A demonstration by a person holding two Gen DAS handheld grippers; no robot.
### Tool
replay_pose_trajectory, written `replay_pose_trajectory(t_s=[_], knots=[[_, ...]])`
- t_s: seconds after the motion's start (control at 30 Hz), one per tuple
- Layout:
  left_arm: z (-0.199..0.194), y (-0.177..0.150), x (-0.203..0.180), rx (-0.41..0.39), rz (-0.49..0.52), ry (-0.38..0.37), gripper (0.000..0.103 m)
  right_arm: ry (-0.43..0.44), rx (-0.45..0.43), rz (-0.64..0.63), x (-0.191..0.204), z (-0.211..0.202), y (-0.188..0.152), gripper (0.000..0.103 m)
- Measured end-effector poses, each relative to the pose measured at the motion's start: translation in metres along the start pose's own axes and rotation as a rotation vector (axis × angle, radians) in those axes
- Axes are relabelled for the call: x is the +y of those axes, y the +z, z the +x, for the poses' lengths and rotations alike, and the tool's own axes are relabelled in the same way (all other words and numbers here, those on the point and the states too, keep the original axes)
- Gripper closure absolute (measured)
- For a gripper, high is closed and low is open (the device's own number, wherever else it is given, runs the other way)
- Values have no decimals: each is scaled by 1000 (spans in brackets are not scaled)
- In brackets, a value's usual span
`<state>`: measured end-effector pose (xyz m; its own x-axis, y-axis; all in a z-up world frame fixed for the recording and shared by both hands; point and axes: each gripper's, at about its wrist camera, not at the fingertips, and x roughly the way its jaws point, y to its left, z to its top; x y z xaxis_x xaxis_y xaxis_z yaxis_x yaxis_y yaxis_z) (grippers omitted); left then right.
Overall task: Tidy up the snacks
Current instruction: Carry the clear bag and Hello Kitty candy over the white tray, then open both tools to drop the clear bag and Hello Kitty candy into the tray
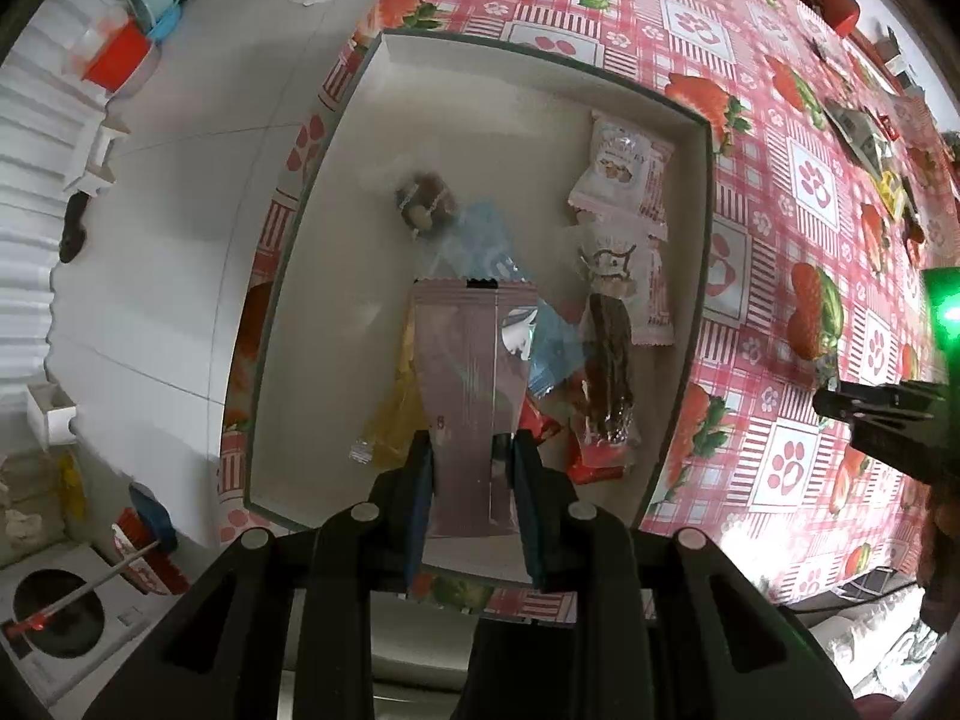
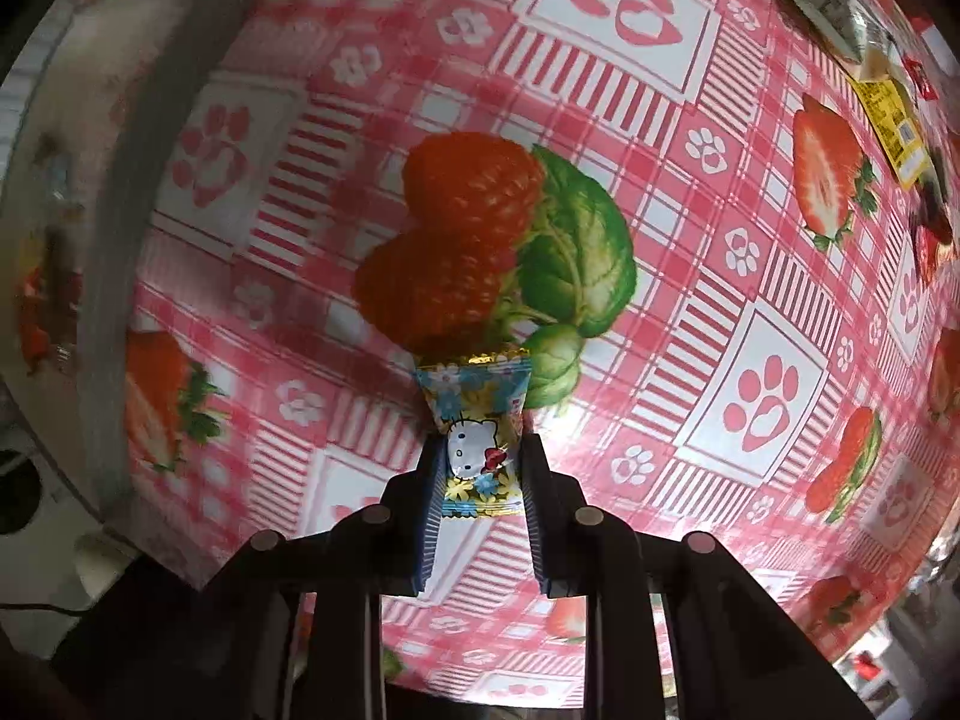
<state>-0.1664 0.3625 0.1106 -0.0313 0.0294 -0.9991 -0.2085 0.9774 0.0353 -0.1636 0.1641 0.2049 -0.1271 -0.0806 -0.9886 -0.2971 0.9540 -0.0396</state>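
In the left wrist view my left gripper (image 1: 471, 450) is shut on a long pale pink snack packet (image 1: 465, 360) that hangs over the white box (image 1: 372, 192). Inside the box lie several wrapped snacks: two white-and-pink packets (image 1: 624, 174), a brown bar (image 1: 609, 372), a blue wrapper (image 1: 480, 246) and a yellow one (image 1: 393, 420). In the right wrist view my right gripper (image 2: 477, 450) is shut on a small blue-and-gold cat-print candy (image 2: 477, 426), just above the strawberry tablecloth (image 2: 690, 240). The box wall (image 2: 114, 240) is at the left there.
Loose snack packets (image 2: 840, 6) and a yellow one (image 2: 894, 120) lie on the cloth at the far right. The other gripper's black body (image 1: 900, 426) shows at the right edge of the left view. Left of the table is grey floor (image 1: 180, 210) with a red tub (image 1: 114, 57).
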Motion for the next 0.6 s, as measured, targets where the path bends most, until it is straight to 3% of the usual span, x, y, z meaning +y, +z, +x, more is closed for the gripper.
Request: replay_pose_trajectory(t_s=[0.13,0.33,0.47,0.6], knots=[[2,2,3,1,-27,-15,75,55,-63,-37,23,-33,7,78],[1,6,7,-14,-40,-25,75,141,-143,-123,89,-83,36,78],[6,7,13,-5,-53,-23,75,158,-141,-201,133,-88,56,78],[13,7,19,4,-50,-18,75,162,-124,-243,149,-73,59,78]])
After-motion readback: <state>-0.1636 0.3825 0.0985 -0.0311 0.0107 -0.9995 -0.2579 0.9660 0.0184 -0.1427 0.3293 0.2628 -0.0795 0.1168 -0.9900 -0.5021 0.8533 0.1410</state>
